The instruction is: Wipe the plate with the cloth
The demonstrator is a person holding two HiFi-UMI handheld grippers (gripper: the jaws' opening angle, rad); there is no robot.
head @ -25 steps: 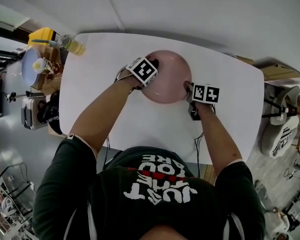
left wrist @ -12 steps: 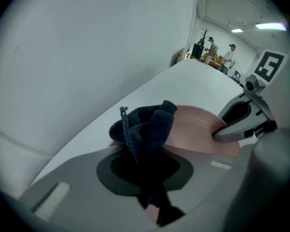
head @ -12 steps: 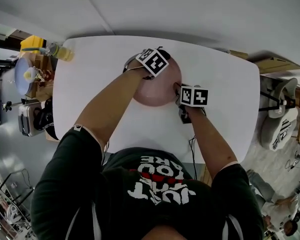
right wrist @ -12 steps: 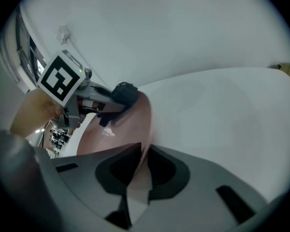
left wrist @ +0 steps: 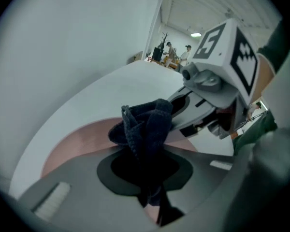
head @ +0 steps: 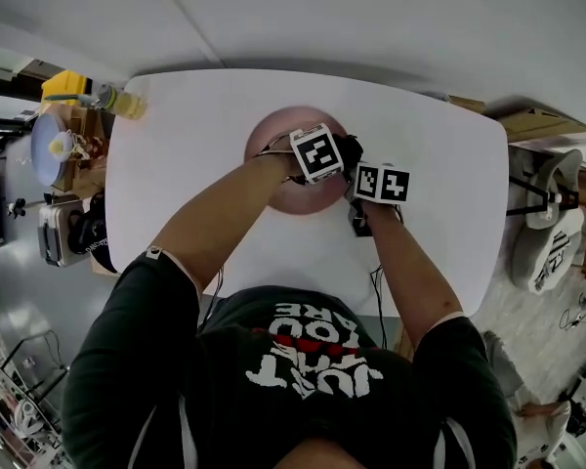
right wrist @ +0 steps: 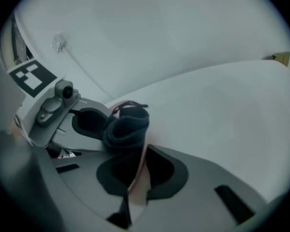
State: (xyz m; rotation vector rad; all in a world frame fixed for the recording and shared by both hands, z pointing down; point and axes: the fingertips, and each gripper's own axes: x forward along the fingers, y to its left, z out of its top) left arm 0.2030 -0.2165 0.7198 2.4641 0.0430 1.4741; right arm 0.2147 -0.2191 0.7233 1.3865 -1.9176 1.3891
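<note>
The pink plate (head: 272, 137) lies flat on the white table (head: 176, 193), and its near right rim runs in between the fingers (right wrist: 198, 187) of the right gripper (head: 355, 180), which are drawn together and clamped on it. In the right gripper view the thin pink edge (right wrist: 143, 159) stands upright in the narrow gap between the two dark pads. The dark cloth (left wrist: 146, 125) is bunched into a folded wad and pinched between the fingers (left wrist: 77, 187) of the left gripper (head: 344, 154), which are closed on it. The wad bulges out past the fingertips, and a loose tail hangs back through the gap. Below and beyond those fingertips the pink surface (left wrist: 82, 137) of the plate shows as a curved band, but whether the wad presses on it cannot be told. The cloth (right wrist: 127, 125) sits just beyond the right gripper's (right wrist: 137, 175) fingertips and a little to their left, over the same rim that they grip. The two grippers are close beside each other. The left gripper (right wrist: 53, 111) fills the left of the right gripper view. The right gripper (left wrist: 217, 81), with its marker cube (left wrist: 229, 52), stands just right of the left gripper's (left wrist: 145, 175) fingers. Well away from both sets of fingers, at the table's far left corner, a yellow bottle (head: 119, 101) lies on its side.
</note>
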